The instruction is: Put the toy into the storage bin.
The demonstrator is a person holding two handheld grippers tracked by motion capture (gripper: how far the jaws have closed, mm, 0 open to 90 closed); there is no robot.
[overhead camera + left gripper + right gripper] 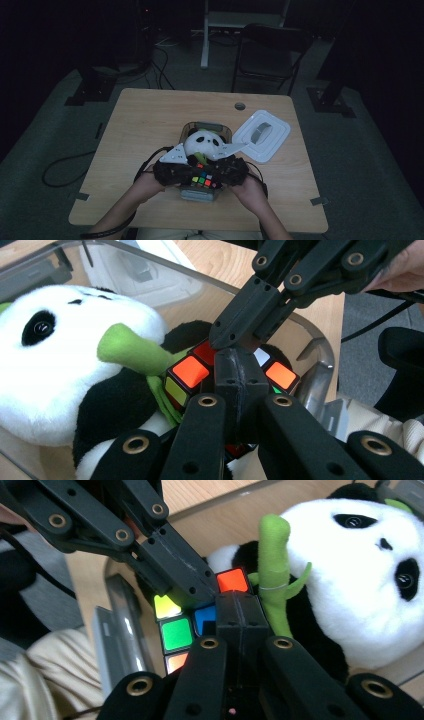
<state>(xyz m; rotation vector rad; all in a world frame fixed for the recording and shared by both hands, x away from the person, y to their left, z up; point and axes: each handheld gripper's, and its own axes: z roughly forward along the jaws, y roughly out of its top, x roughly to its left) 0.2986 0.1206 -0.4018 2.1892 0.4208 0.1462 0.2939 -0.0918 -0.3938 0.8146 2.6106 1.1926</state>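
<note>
1. Two grippers are working one puzzle cube point(202, 179), which sits at the near end of the clear plastic bin point(226, 132), right beside the stuffed panda point(202, 142). Looks like the step is pressing or seating the cube down in the bin next to the toy.
2. The left gripper point(233, 371) has its jaws closed together, tip resting on the cube's top face; it isn't pinching anything as far as the left gripper view shows.
3. Same deal for the right gripper point(239, 615): jaws shut against each other, tip on the cube, nothing clamped between them.
4. Next move probably needs both tips lifted off without dragging the cube, then a reach for the white lid point(261, 135) lying on the table point(150, 120) just to the right of the bin.
5. Hard to make out: the cube's lower half is hidden behind the jaws, the panda's body is partly cut off, and the high view is really dim, so whether the cube sits flat can't be told.
</note>
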